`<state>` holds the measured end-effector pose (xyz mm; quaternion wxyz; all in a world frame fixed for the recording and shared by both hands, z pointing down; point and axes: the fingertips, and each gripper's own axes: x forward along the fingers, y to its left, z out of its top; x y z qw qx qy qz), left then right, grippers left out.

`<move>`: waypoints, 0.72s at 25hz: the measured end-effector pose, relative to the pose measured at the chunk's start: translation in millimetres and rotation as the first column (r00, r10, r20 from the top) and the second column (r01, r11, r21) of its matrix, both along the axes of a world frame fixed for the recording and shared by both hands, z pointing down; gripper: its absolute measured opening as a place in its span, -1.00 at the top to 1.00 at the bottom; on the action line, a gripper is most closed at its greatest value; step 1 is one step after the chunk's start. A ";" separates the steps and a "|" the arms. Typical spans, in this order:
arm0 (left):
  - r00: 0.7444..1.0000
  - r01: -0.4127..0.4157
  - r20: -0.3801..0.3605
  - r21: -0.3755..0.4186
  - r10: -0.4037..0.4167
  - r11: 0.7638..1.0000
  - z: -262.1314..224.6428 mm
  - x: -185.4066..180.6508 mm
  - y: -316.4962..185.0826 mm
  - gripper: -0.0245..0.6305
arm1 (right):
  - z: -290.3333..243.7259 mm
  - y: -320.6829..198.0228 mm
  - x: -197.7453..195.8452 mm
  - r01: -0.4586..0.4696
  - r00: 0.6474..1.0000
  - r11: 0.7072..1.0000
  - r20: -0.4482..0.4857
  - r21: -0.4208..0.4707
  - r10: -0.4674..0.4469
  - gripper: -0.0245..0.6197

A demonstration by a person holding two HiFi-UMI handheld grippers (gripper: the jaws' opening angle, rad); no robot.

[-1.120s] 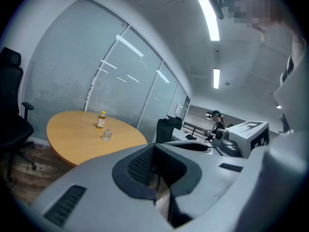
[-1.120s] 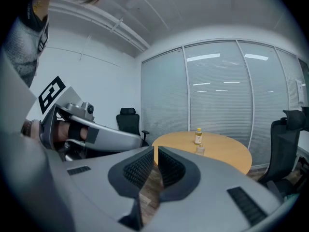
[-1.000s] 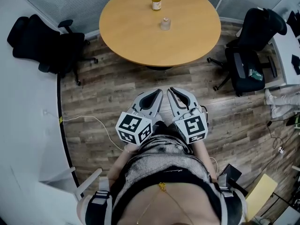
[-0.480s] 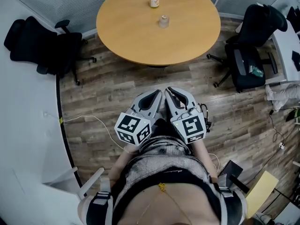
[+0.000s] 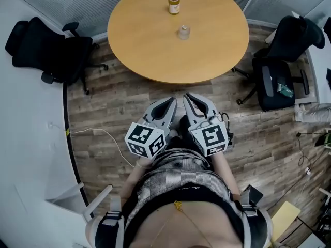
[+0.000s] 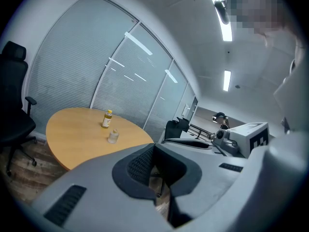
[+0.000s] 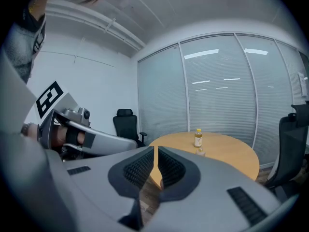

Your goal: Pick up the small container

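Left gripper (image 5: 166, 105) and right gripper (image 5: 189, 100), jaws closed and empty, are carried side by side at the waist because the reach seems not yet begun; the small container (image 5: 183, 32), apparently clear, stands well ahead on the round table (image 5: 145, 40), near a bottle (image 5: 174, 3).

One table (image 5: 155, 40), two bottles (image 5: 174, 3) (image 5: 183, 32) (one small), two chairs (image 5: 49, 48) (image 5: 279, 81).

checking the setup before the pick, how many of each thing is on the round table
small clear container: 1
yellow-capped bottle: 1
total: 2
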<state>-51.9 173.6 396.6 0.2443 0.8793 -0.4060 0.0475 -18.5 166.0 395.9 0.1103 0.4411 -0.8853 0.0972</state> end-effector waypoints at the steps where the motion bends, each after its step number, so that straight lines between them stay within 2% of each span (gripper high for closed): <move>1: 1.000 0.003 -0.003 0.002 -0.003 1.000 -2.2 2.3 -9.2 0.86 | -2.7 -8.7 2.7 0.002 1.000 1.000 0.009 0.005 -0.002 0.80; 4: 1.000 0.012 0.007 0.017 -0.012 1.000 -7.8 8.2 -35.9 0.86 | -10.9 -34.3 9.9 0.010 1.000 1.000 0.029 0.024 -0.011 0.80; 9: 0.999 0.032 0.018 0.024 -0.032 0.999 -11.9 12.2 -66.7 0.86 | -16.3 -67.2 12.9 0.042 0.999 0.998 0.010 0.037 -0.042 0.80; 18: 0.998 0.061 0.026 -0.013 -0.061 0.998 -4.2 19.5 -91.2 0.86 | -12.8 -94.1 20.2 0.066 0.998 0.998 0.022 0.012 -0.067 0.80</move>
